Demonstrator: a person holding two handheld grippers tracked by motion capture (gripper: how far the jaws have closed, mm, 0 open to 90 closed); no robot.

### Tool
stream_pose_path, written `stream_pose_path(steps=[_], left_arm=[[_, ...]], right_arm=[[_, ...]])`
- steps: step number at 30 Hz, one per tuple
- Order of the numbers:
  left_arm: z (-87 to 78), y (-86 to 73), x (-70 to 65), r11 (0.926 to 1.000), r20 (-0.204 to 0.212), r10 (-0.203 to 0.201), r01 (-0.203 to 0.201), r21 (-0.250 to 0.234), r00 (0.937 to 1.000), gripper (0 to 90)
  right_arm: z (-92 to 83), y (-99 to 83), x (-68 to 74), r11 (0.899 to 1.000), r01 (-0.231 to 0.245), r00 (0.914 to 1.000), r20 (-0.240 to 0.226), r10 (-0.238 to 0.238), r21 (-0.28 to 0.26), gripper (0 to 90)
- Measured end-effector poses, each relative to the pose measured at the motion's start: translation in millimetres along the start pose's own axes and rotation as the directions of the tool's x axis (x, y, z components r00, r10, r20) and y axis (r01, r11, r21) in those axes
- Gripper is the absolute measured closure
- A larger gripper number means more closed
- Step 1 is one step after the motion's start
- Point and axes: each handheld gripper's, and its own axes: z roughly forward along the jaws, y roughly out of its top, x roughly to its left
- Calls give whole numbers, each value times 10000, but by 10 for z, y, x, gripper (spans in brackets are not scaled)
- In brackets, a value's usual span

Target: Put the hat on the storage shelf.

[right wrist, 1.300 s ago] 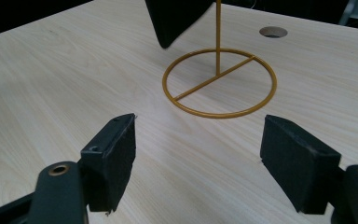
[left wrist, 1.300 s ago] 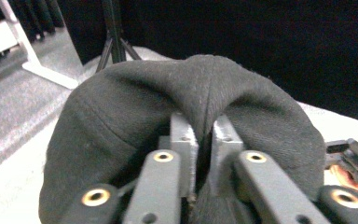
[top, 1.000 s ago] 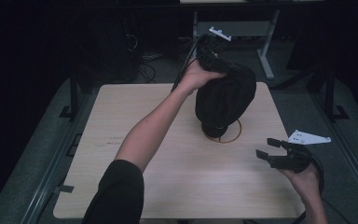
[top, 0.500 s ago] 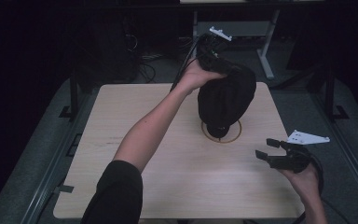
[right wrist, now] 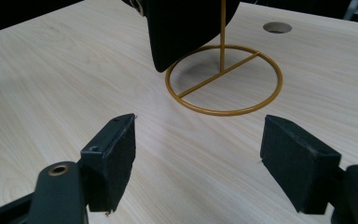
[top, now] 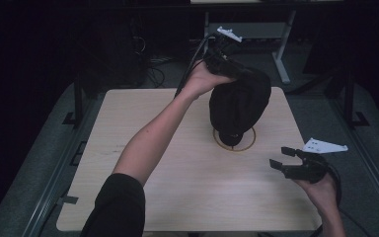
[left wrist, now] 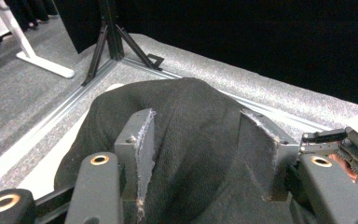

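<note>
Left tongs (top: 225, 61) on the crown of the black hat (top: 239, 103), which hangs over the gold wire stand (top: 234, 143) at roughly 1 o'clock on the table (top: 143, 113); jaws have just been opening, cloth between them, pads (left wrist: 142, 140) look eased off rather than pinching; likely letting the hat settle on the stand. Right tongs (top: 296, 165) spread, empty, hovering near 4 o'clock, facing the stand's ring base (right wrist: 223, 77); probably standing by to steady. No containers; the stand carries just the hat.
</note>
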Motion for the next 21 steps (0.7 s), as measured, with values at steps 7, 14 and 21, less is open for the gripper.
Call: stream_pose_path(steps=[7,14,21], left_arm=[[-140,-56,-27,9999,-185,47,-49,-100,9998,429],[-287,-165,-16,9997,-295,-100,93,-246,9995,417],[-421,-294,-15,9985,-377,-372,357,-412,9986,407]], right_arm=[[7,1,24,10000,8,10000,29,-8,43,257],[37,12,59,9999,79,10000,-2,-79,99,255],[35,19,79,9999,83,10000,-30,-83,97,250]])
